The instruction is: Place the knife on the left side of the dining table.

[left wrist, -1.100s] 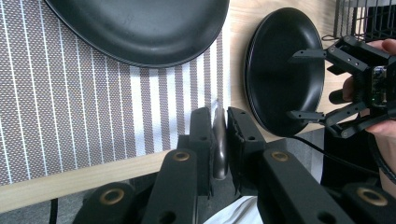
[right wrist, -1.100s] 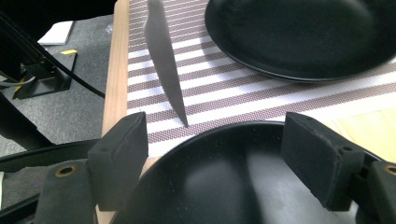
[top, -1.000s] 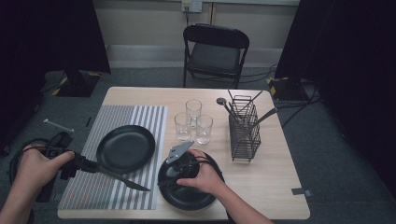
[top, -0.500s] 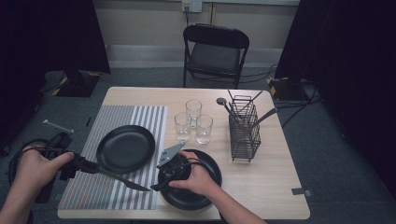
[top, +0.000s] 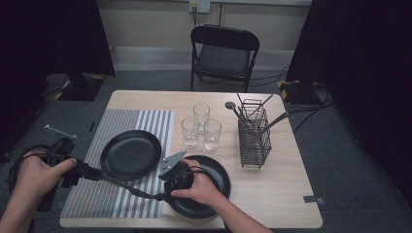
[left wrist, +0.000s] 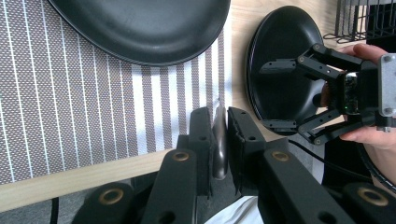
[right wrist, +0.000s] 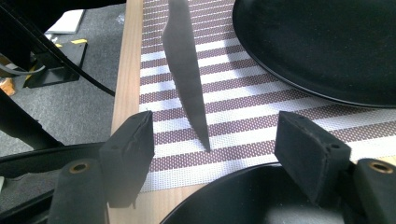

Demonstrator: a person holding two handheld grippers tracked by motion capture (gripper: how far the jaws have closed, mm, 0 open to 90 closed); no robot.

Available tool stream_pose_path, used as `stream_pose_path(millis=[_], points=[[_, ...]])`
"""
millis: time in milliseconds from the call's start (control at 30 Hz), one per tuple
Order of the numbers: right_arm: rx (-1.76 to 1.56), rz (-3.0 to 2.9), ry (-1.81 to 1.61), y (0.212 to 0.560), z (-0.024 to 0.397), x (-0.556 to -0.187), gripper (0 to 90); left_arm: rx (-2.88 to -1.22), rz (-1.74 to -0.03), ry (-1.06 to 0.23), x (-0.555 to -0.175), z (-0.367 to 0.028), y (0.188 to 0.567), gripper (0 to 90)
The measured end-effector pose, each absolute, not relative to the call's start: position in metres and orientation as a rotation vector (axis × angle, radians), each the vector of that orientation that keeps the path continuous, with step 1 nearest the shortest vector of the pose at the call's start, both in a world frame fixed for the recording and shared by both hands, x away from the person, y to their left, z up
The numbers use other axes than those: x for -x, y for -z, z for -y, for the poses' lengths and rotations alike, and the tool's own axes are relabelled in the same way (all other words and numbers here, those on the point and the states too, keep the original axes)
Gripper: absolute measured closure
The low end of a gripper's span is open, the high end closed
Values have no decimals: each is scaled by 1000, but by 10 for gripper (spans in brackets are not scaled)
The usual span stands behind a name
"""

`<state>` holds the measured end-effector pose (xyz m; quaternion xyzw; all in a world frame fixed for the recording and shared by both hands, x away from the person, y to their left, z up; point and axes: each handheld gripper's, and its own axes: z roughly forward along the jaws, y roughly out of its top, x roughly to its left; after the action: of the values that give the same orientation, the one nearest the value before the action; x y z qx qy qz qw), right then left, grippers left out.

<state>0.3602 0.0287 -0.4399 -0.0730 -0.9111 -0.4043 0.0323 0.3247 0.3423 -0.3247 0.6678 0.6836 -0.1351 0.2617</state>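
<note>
Steel knife [right wrist: 187, 70], thin, stiff, slick: your left gripper [left wrist: 219, 140] clamps its handle over the striped mat [top: 121, 204] near the table's front edge. Right gripper [right wrist: 215, 144] wide, closing, nothing between; take the flat blade.

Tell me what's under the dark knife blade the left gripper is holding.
Under the dark knife blade lies the striped woven placemat, on the light wooden table. The blade's tip nears the black round plate; contact cannot be told.
</note>
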Motion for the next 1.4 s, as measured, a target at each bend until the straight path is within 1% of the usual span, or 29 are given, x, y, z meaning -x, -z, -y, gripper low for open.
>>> stream_pose_path(millis=[133, 267, 633, 800, 1200, 1400], points=[[223, 2806, 1236, 441, -32, -359, 284, -1811, -1840, 389, -324, -343, 325, 803], [213, 2803, 1237, 443, -34, -359, 288, -1795, -1853, 363, -324, -343, 326, 802], [204, 2795, 1226, 446, -41, -357, 300, -1790, -1857, 380, -324, -343, 326, 800], [195, 2793, 1226, 447, -45, -357, 309, -1800, -1855, 362, -323, -343, 326, 800], [174, 2787, 1212, 452, -53, -354, 324, -1787, -1870, 364, -323, -343, 326, 796], [164, 2792, 1203, 455, -58, -354, 360, -1786, -1868, 366, -323, -343, 326, 796]])
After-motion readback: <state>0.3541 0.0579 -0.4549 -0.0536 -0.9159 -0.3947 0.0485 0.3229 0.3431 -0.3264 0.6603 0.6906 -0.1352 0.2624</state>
